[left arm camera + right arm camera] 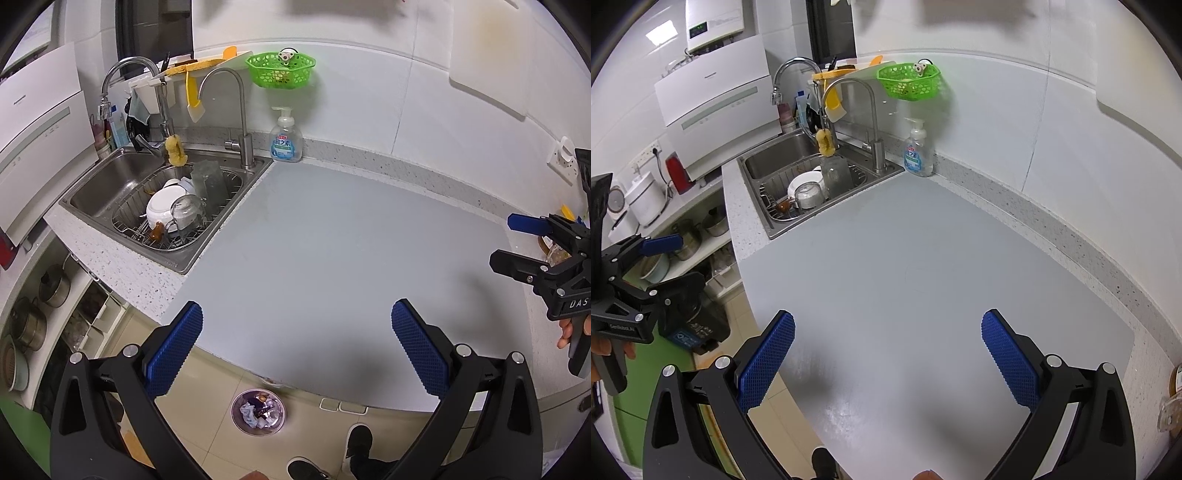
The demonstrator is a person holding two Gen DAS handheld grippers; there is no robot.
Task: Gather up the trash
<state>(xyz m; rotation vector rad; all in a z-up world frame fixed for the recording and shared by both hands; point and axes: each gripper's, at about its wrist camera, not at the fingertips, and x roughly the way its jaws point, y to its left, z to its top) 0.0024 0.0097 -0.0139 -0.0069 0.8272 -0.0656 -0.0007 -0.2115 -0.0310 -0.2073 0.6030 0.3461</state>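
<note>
I hold both grippers, left (295,347) and right (888,354), with fingers apart and empty. Trash (258,408) sits in the floor bin (236,421): probably light, crumpled; pinch an edge.

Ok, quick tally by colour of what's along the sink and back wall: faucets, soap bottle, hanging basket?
Steel faucets: 2
Clear soap bottle with a blue label: 1
Green basket: 1
Total: 4
</note>
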